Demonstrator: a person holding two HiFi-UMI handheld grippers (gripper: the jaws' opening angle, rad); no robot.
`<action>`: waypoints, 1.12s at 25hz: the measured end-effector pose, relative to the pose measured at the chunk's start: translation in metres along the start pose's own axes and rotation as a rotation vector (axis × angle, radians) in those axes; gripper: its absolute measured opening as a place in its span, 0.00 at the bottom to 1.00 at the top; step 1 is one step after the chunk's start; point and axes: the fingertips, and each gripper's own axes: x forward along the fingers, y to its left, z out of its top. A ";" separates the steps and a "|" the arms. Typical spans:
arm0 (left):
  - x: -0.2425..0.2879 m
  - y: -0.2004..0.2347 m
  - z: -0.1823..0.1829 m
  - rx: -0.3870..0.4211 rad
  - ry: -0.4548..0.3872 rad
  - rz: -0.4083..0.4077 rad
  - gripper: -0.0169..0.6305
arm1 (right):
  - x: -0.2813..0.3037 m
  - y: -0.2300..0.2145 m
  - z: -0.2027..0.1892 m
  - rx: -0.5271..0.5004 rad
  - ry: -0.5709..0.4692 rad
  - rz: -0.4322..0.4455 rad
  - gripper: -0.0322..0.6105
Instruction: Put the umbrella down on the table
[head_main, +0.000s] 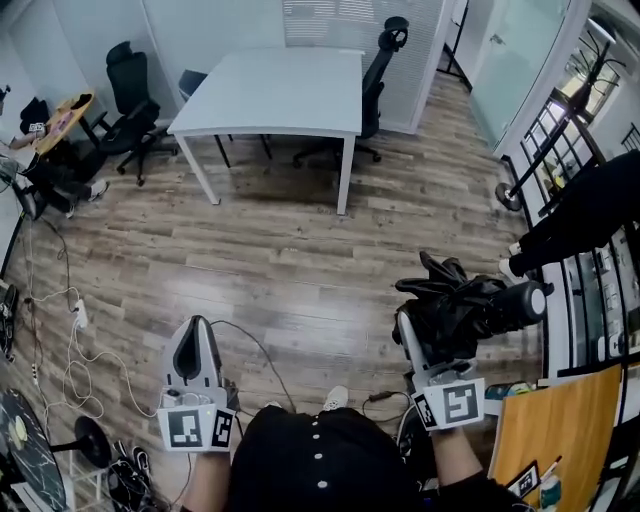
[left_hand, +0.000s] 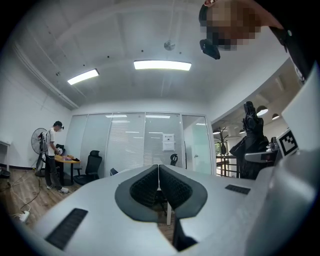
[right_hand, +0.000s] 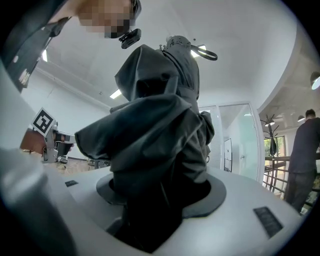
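A folded black umbrella (head_main: 462, 305) stands upright between the jaws of my right gripper (head_main: 440, 335), which is shut on it at the lower right of the head view. In the right gripper view the umbrella's dark cloth (right_hand: 155, 150) fills the middle and hides the jaw pads; its strap loop shows at the top. My left gripper (head_main: 193, 352) is at the lower left, pointing level, its jaws closed together with nothing between them (left_hand: 159, 189). The white table (head_main: 275, 92) stands far ahead across the wooden floor. The umbrella also shows at the right of the left gripper view (left_hand: 251, 140).
Black office chairs (head_main: 130, 100) stand around the white table. A person (left_hand: 52, 155) stands at a desk on the far left. A second person in dark clothes (head_main: 590, 215) is at the right by a railing. Cables (head_main: 70, 330) and a fan lie on the floor at left. An orange board (head_main: 555, 425) is at lower right.
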 end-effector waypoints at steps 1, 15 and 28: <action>0.000 -0.007 0.000 0.000 0.003 0.006 0.05 | 0.000 -0.005 -0.001 -0.002 0.003 0.011 0.48; 0.010 -0.017 -0.015 0.015 0.048 0.063 0.05 | 0.033 -0.014 -0.020 0.062 0.007 0.103 0.48; 0.090 0.039 -0.003 -0.007 -0.012 0.052 0.05 | 0.122 -0.015 -0.004 0.004 0.014 0.068 0.48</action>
